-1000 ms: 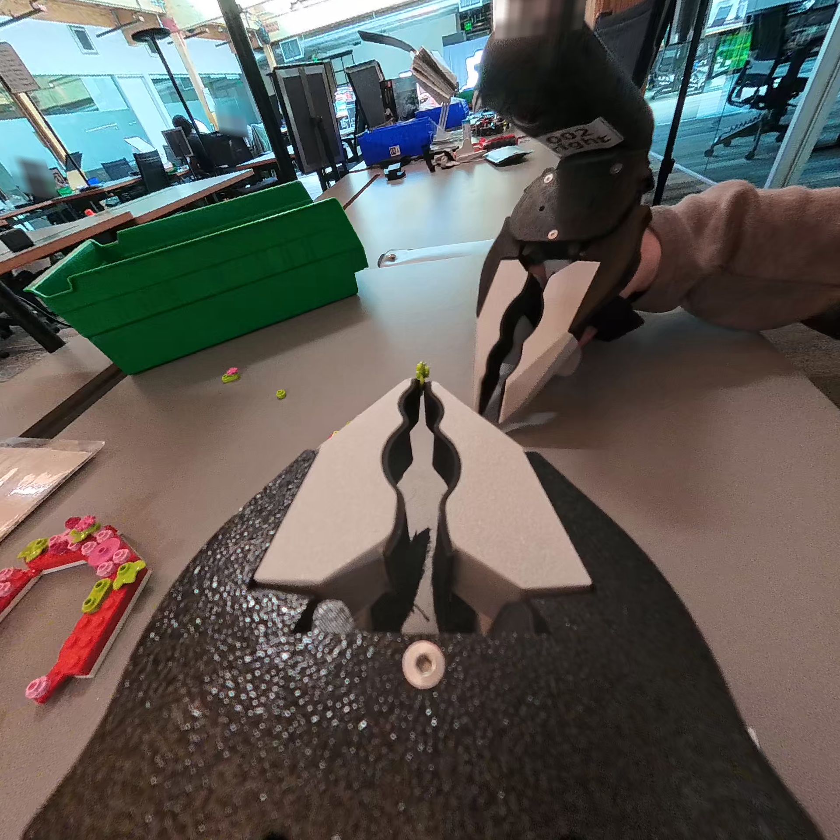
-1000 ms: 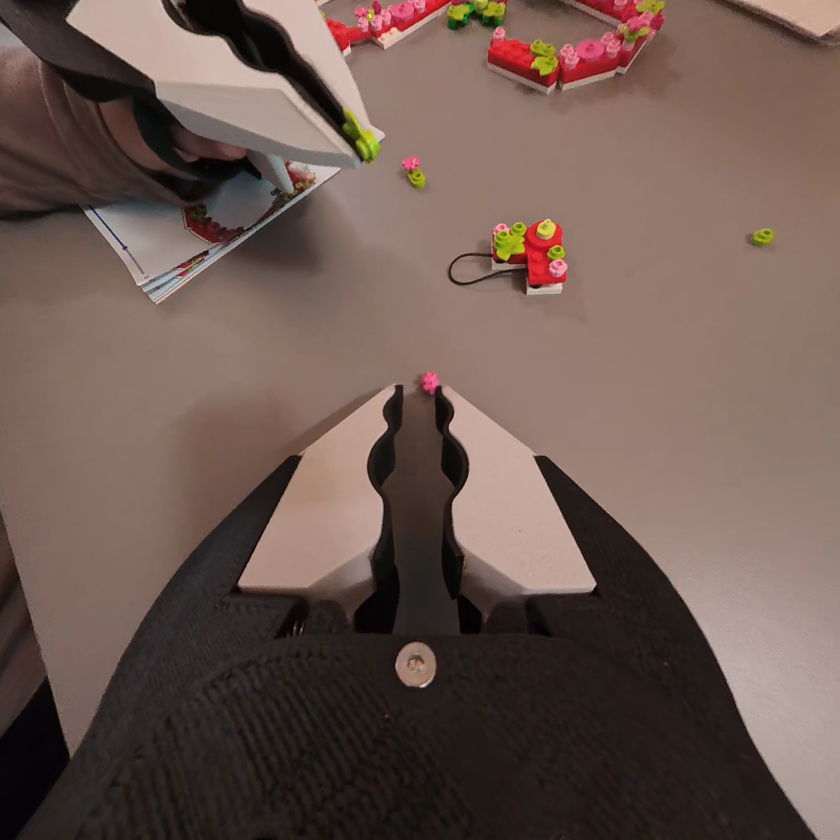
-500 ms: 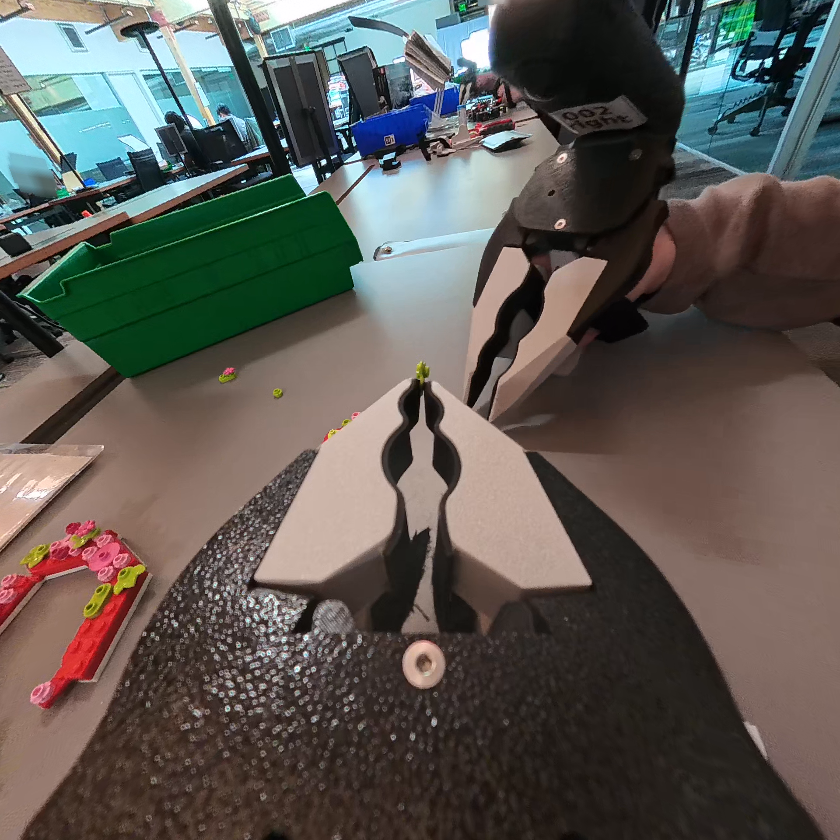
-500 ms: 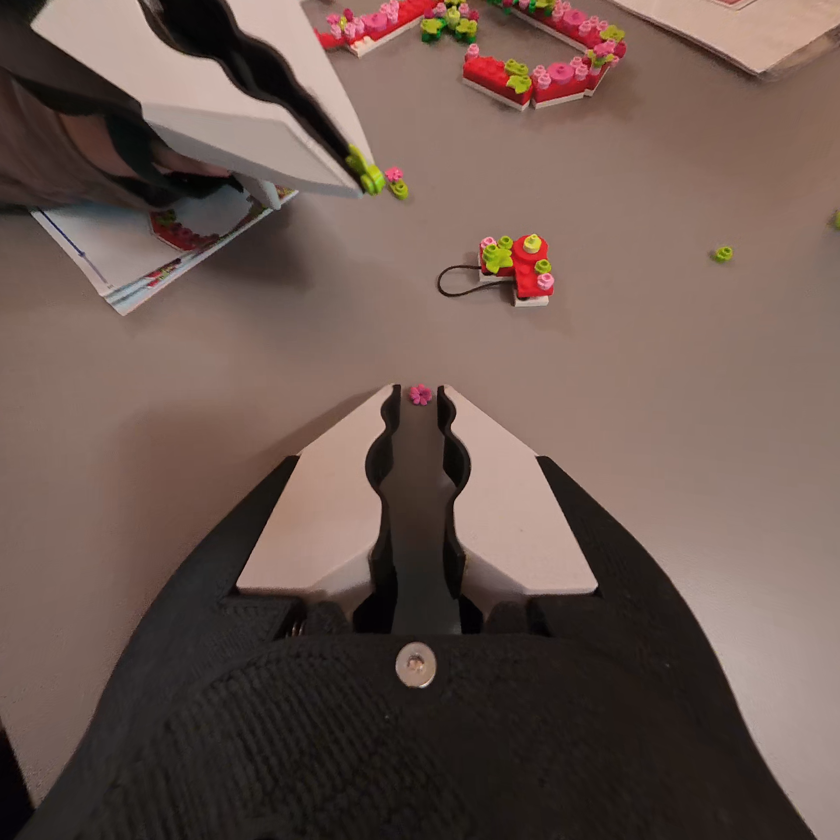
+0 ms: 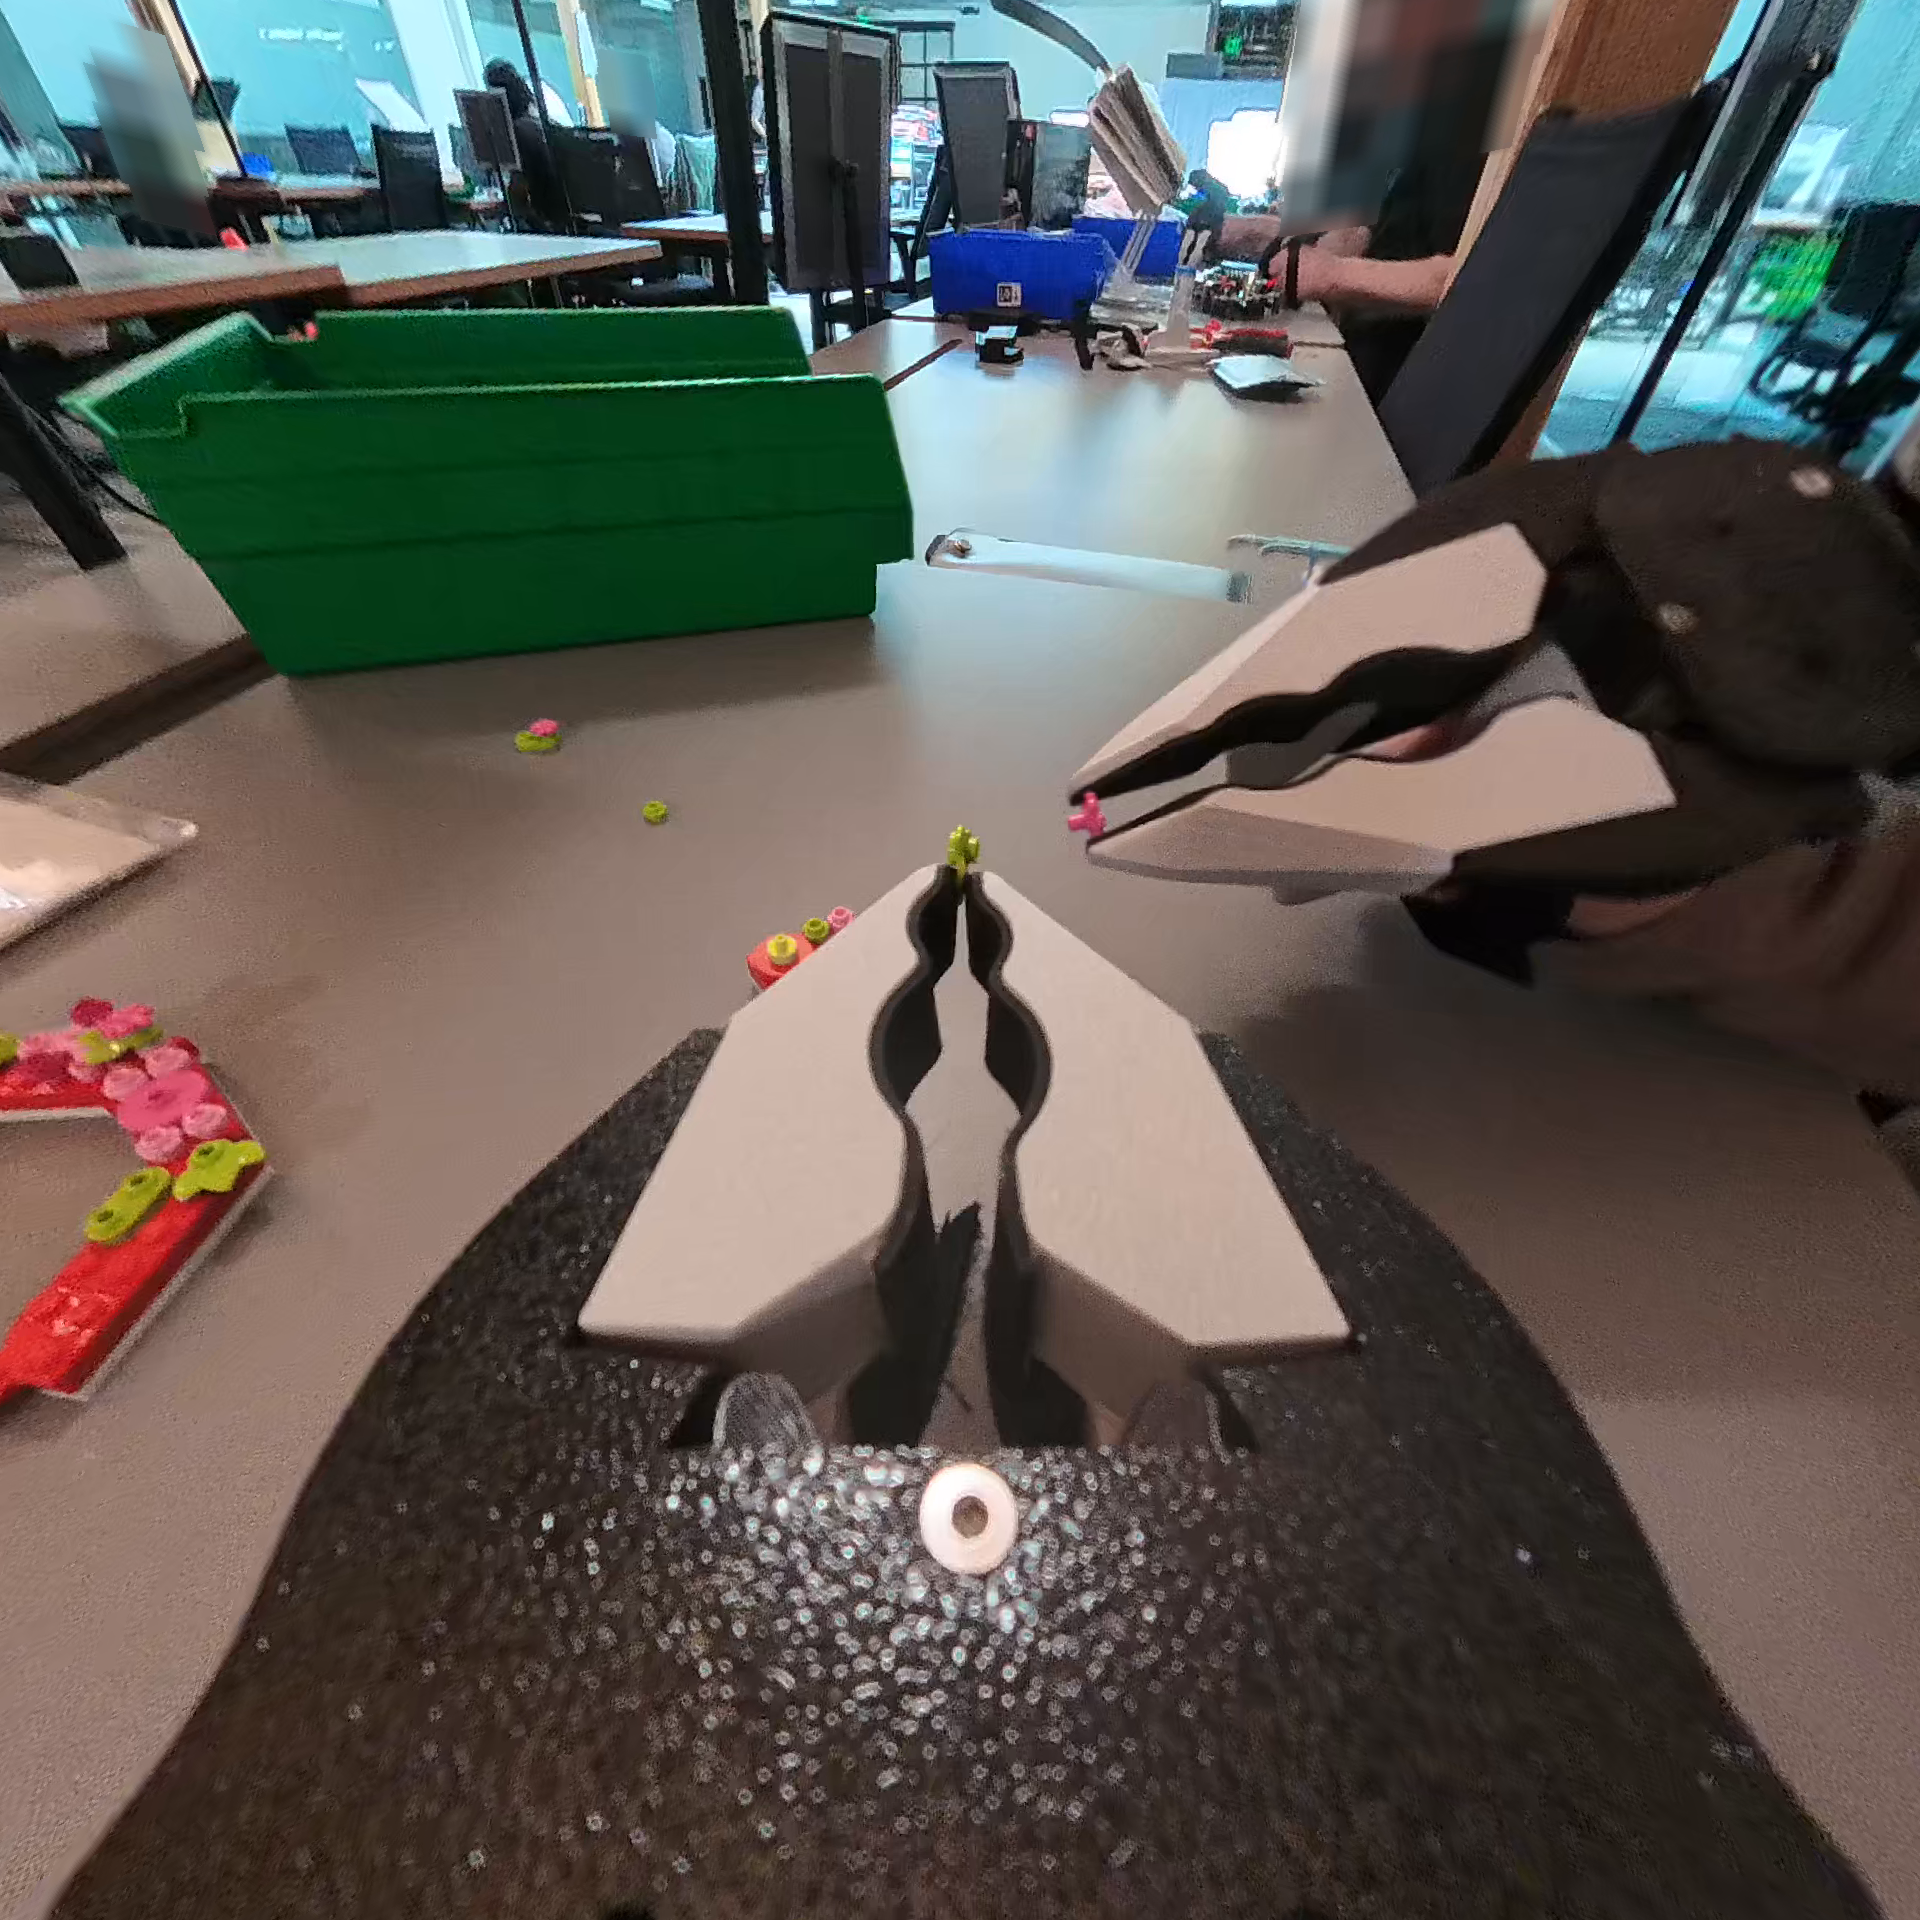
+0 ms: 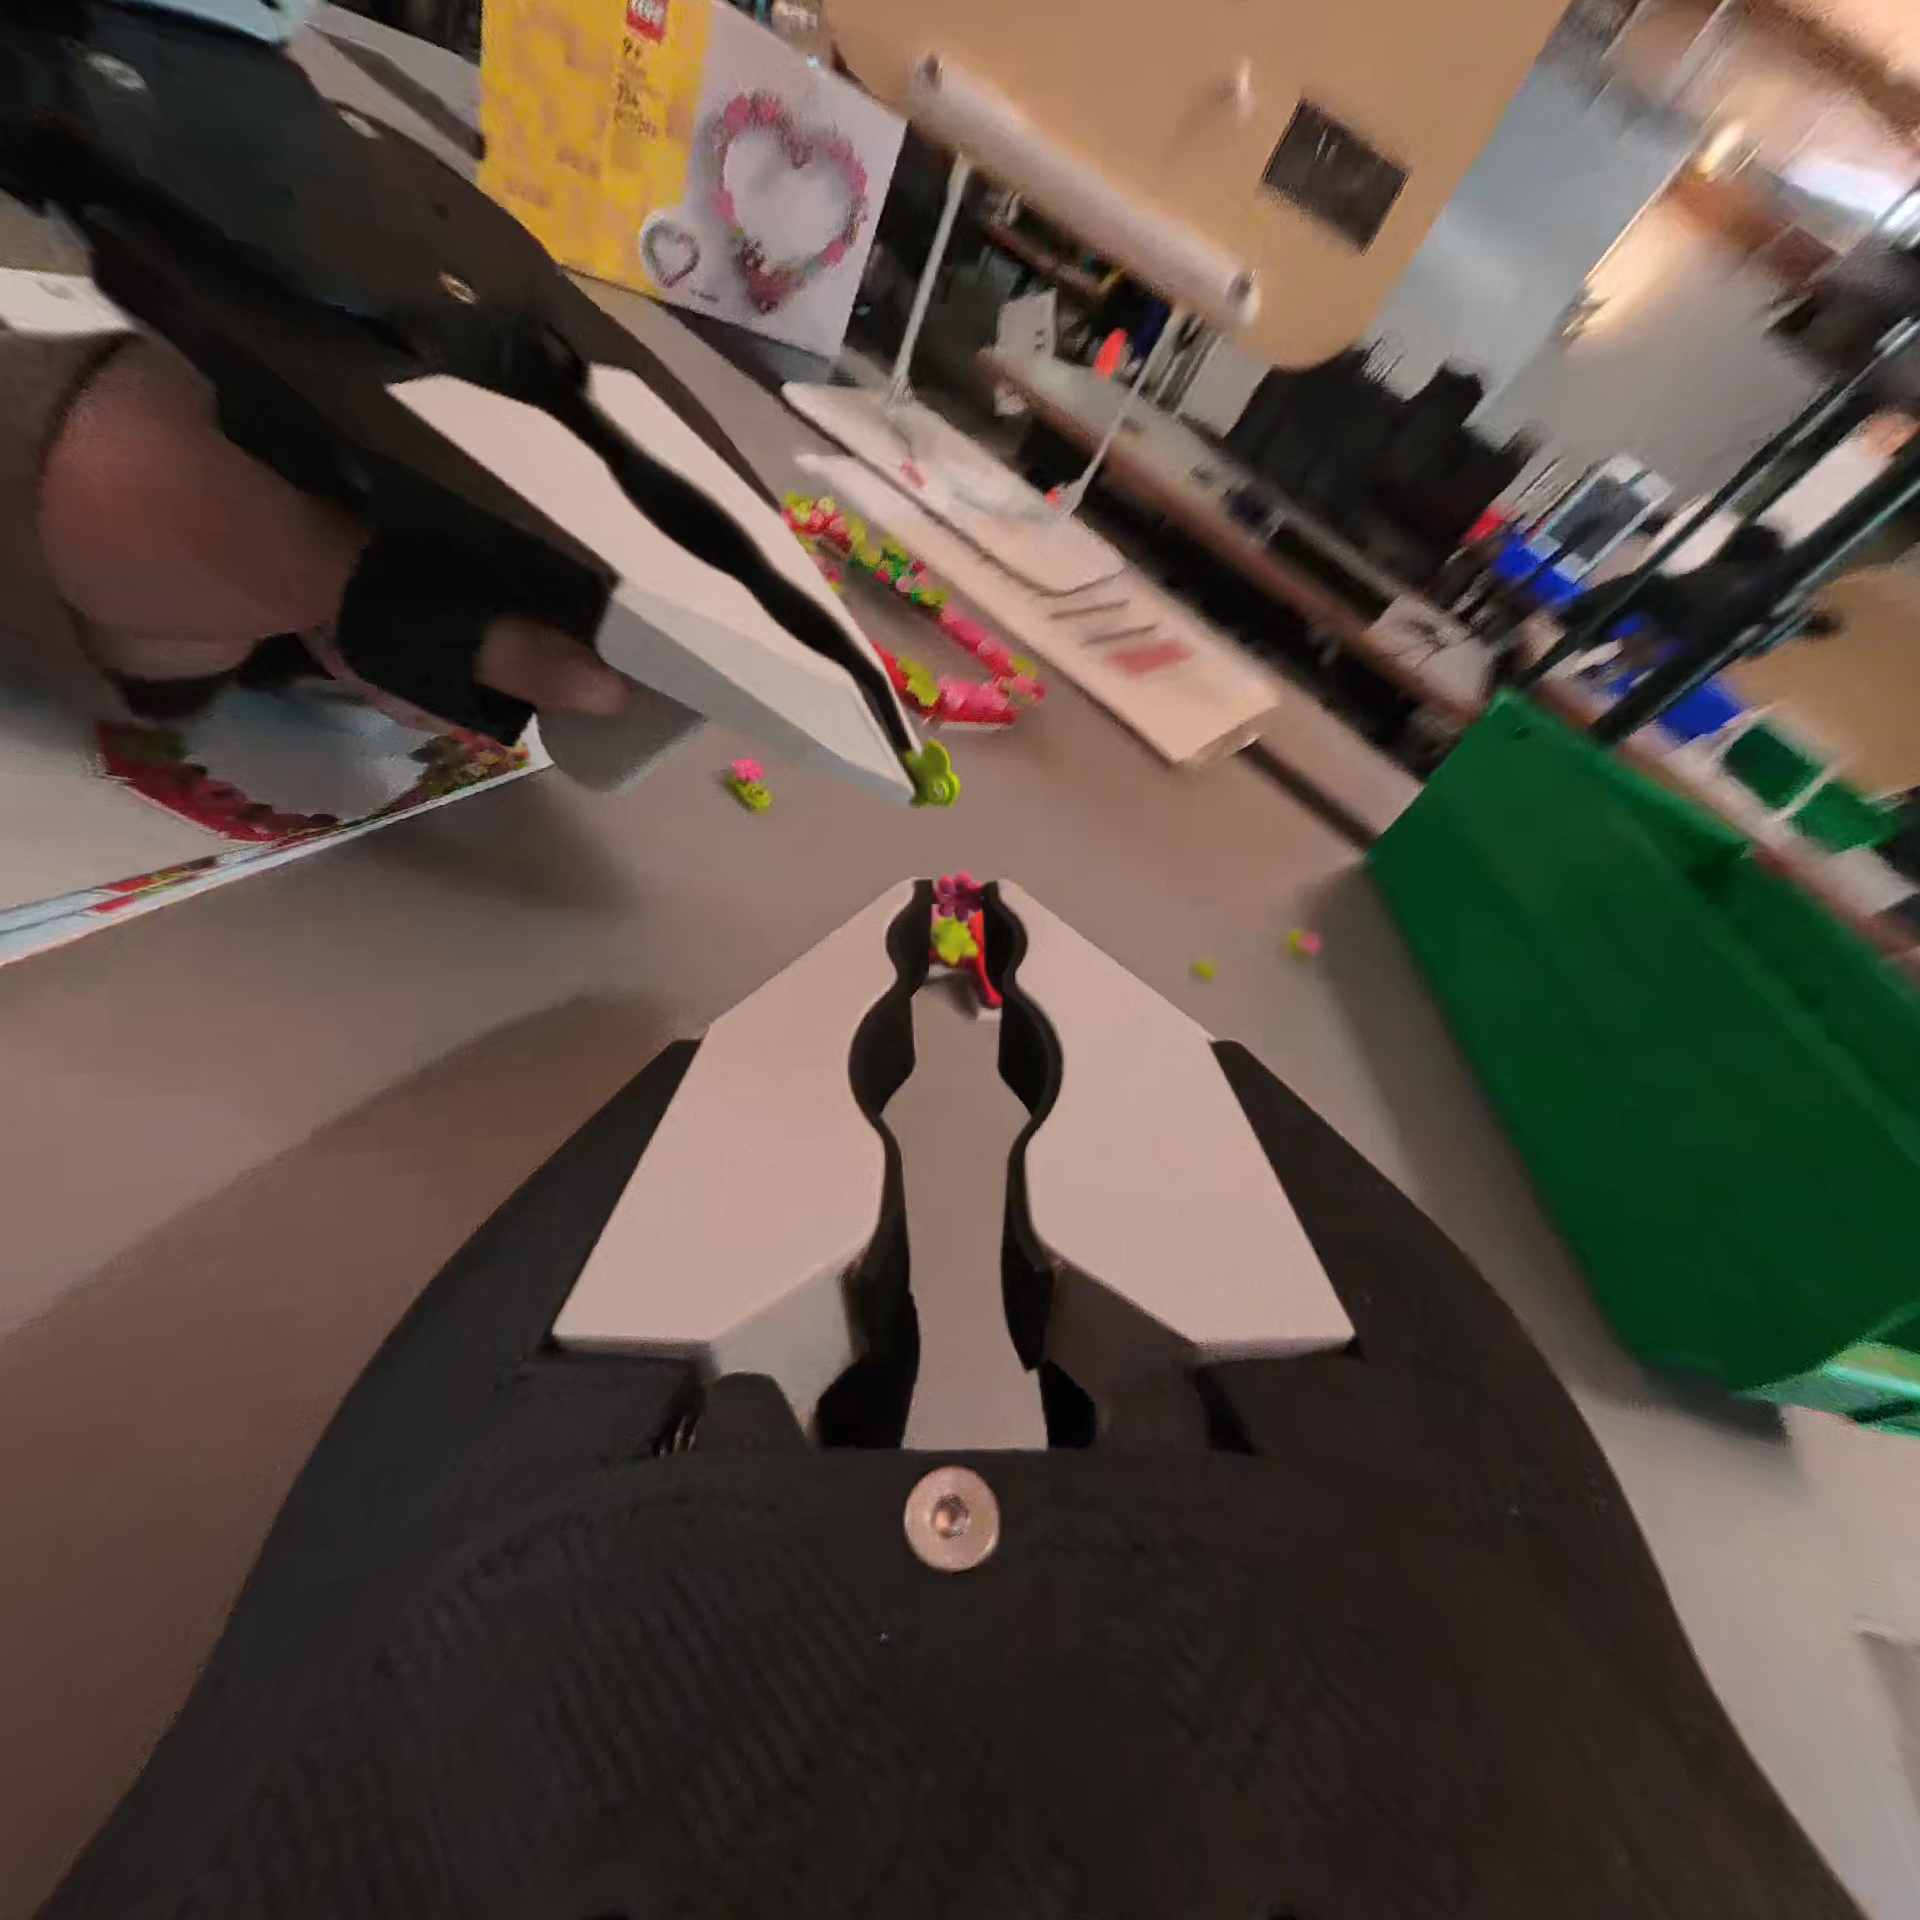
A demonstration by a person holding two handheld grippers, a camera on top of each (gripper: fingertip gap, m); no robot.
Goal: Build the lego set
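Observation:
My left gripper [image 5: 961, 871] is shut on a small lime green leaf piece [image 5: 962, 847] and holds it above the table. It also shows in the right wrist view [image 6: 923, 777] with the lime piece [image 6: 932, 774] at its tip. My right gripper [image 6: 956, 896] is shut on a tiny pink flower piece [image 6: 958, 891], lifted off the table. In the left wrist view the right gripper [image 5: 1086, 821] points left with the pink flower [image 5: 1084, 814] just right of the lime piece. A small red assembly [image 5: 795, 945] with lime and pink studs sits on the table below both tips.
A green bin [image 5: 520, 488] stands at the back. A red heart section [image 5: 125, 1174] lies at left, with more sections [image 6: 935, 623] farther off. Loose pieces [image 5: 538, 736] [image 5: 655, 811] lie on the table. An instruction booklet [image 6: 208, 810] and the yellow set box [image 6: 582, 135] are behind the left gripper. My two grippers' fingertips are within a few centimetres of each other.
My right gripper has closed on the pink flower, lifted it off the table and swung level toward the left gripper. The left gripper still holds the lime piece.

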